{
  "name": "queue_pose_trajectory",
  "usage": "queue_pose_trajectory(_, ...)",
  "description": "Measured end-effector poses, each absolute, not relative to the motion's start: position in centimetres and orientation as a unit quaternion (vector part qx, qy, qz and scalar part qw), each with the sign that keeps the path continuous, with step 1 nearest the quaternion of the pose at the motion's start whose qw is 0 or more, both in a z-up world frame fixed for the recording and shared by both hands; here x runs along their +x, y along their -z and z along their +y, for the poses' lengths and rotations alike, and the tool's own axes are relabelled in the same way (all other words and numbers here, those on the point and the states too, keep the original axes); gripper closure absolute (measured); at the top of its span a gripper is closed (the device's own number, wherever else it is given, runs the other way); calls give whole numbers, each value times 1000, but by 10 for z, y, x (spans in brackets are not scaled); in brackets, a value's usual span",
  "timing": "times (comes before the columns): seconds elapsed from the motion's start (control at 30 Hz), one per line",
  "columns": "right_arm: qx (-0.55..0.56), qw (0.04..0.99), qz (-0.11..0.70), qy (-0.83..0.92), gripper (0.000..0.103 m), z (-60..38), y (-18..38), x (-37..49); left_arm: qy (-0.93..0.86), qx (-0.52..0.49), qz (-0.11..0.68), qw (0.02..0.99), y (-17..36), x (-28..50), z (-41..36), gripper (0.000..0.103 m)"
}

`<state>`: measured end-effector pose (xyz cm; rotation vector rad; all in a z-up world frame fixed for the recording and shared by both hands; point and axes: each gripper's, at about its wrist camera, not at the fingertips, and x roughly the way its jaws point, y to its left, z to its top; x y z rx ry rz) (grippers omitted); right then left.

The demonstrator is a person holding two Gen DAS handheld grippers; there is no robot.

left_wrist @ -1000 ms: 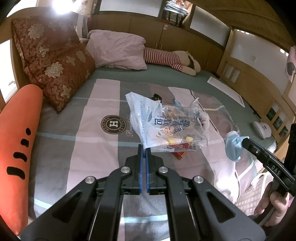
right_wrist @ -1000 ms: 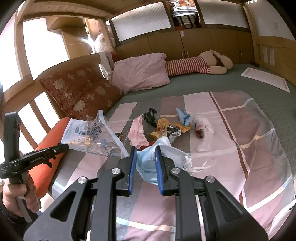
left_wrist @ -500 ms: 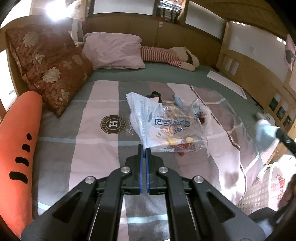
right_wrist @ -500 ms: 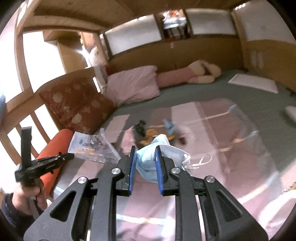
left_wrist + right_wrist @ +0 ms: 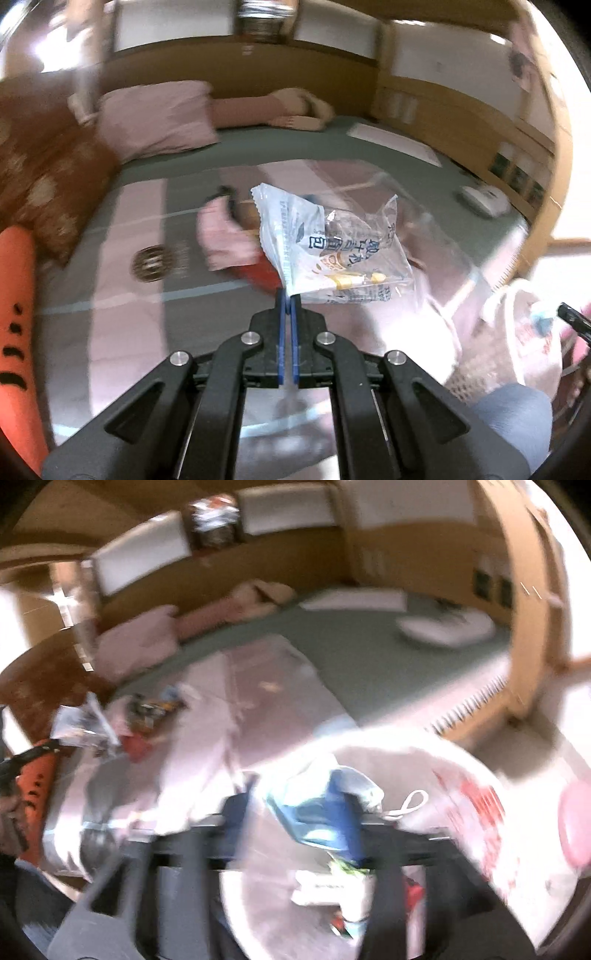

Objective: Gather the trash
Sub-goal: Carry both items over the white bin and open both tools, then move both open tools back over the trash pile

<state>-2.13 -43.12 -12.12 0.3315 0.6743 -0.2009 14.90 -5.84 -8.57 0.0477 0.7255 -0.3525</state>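
The left tongs are pinching a corner of a clear printed snack wrapper, held up over the bed. The right tongs are opening above a white trash bag, with a blue face mask between their spread fingers.

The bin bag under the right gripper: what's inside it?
Inside the white bin bag, blurred scraps lie at the bottom: a white wrapper and bits of red and green. The blue face mask hangs above them between the right gripper's opening jaws. The fingers cover the rest.
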Motion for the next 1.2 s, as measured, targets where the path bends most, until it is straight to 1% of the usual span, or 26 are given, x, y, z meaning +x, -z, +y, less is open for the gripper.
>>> queue_pose_trajectory(0.1,216,924,296,110,29,-454,115,-37,220,36,352,909,80,135,-101,100)
queue_pose_trajectory(0.17,229,930,262,120,29,-465,98,-50,257,43,352,899,75,126,-139,100)
queue_pose_trajectory(0.2,229,934,248,122,26,-469,88,-53,274,43,354,893,74,122,-153,100)
queue_pose_trajectory(0.27,220,944,211,126,24,-468,61,-59,322,50,353,877,66,108,-196,100)
queue_pose_trajectory(0.33,203,954,176,131,17,-466,34,-67,361,70,345,863,60,91,-238,100)
queue_pose_trajectory(0.4,189,960,155,133,13,-462,13,-70,390,91,344,849,58,78,-274,98)
queue_pose_trajectory(0.43,186,962,148,131,12,-460,6,-73,399,97,346,844,58,73,-294,92)
queue_pose_trajectory(0.47,185,965,139,124,12,-457,-1,-73,406,92,353,838,60,71,-306,72)
queue_pose_trajectory(0.5,185,967,132,119,12,-455,-6,-73,413,86,358,833,62,70,-314,54)
queue_pose_trajectory(0.53,182,970,121,111,12,-450,-13,-73,420,80,359,830,63,68,-323,22)
queue_pose_trajectory(0.57,178,971,117,108,11,-446,-16,-70,419,79,349,835,62,66,-325,15)
queue_pose_trajectory(0.63,164,975,114,100,7,-433,-18,-63,412,87,334,843,60,64,-323,15)
queue_pose_trajectory(0.7,153,977,122,83,7,-419,-12,-51,402,92,327,850,57,68,-305,13)
queue_pose_trajectory(0.73,148,978,132,72,6,-410,-7,-40,391,92,324,856,56,72,-293,11)
queue_pose_trajectory(0.77,144,977,143,62,6,-401,-3,-28,364,90,323,869,55,80,-271,8)
queue_pose_trajectory(0.87,141,975,170,24,7,-375,11,6,307,73,328,890,54,103,-212,6)
queue_pose_trajectory(1.07,112,969,217,-47,7,-299,37,82,113,33,337,934,59,141,-70,5)
queue_pose_trajectory(1.2,92,964,238,-79,7,-247,50,120,38,-9,323,946,63,148,-9,4)
